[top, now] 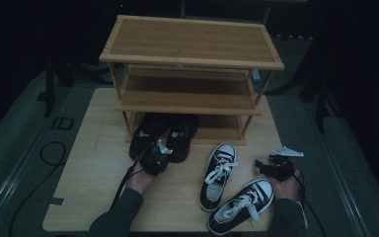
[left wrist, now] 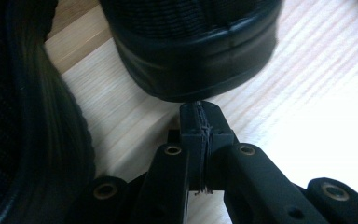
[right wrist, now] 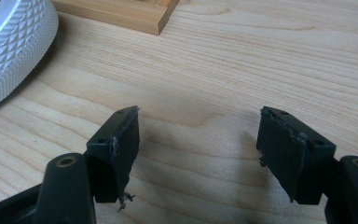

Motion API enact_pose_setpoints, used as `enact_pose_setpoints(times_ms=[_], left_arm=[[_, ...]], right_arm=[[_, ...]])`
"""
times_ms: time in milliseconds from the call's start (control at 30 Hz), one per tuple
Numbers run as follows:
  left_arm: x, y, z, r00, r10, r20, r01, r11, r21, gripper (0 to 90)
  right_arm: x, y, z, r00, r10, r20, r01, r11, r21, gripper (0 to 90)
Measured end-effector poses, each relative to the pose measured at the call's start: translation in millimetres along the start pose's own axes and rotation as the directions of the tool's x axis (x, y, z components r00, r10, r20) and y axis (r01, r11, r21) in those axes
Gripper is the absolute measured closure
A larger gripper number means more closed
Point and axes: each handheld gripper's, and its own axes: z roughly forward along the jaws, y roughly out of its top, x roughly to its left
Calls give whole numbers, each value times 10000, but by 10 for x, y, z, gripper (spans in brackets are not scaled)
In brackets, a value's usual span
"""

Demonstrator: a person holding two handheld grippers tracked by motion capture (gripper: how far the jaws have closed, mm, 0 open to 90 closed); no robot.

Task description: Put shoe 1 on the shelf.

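- My left gripper (left wrist: 200, 116) has its jaws pressed together with nothing between them, tips touching the heel of the nearer black shoe (left wrist: 191, 51) on the table.
- The second black shoe (left wrist: 23, 116) lies just beside it; in the high view both black shoes (top: 164, 136) sit half under the bamboo rack's bottom shelf (top: 222, 129).
- My right gripper (right wrist: 198, 149) is spread wide over bare table (right wrist: 261, 60), holding nothing, near the black-and-white sneakers (top: 231, 188).
- Risk, I judge: nudging with shut tips could let them slip off the rounded heel, skewing the shoe into its partner or the rack's leg (top: 128, 126).
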Motion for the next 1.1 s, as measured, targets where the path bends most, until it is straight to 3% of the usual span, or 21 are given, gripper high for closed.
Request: enact_pose_setpoints(times_ms=[133,333,500,667,800,1000,1100], left_arm=[[-73,12,2,9992,385,42,-385,9993,-8,877],[39,73,27,9998,-35,-188,35,10000,16,886],[71,138,71,9995,-26,-307,27,10000,30,894],[9,351,117,9993,130,-349,-139,9996,-242,900],[-29,490,163,9980,349,-531,-358,9993,-147,900],[-156,460,276,9956,812,-462,-804,9966,196,900],[-158,461,331,9961,735,-483,-723,9971,251,900]], right_arm=[[0,0,0,10000,0,0,0,10000,1,294],[0,0,0,10000,0,-1,0,10000,0,293],[0,0,0,10000,2,1,-2,10000,-1,293],[0,0,0,10000,2,2,-2,10000,-1,293],[-1,0,0,10000,6,-4,-6,10000,-3,293],[-1,0,0,10000,7,-9,-7,10000,-3,293],[-1,0,0,10000,3,-7,-3,10000,-2,293]])
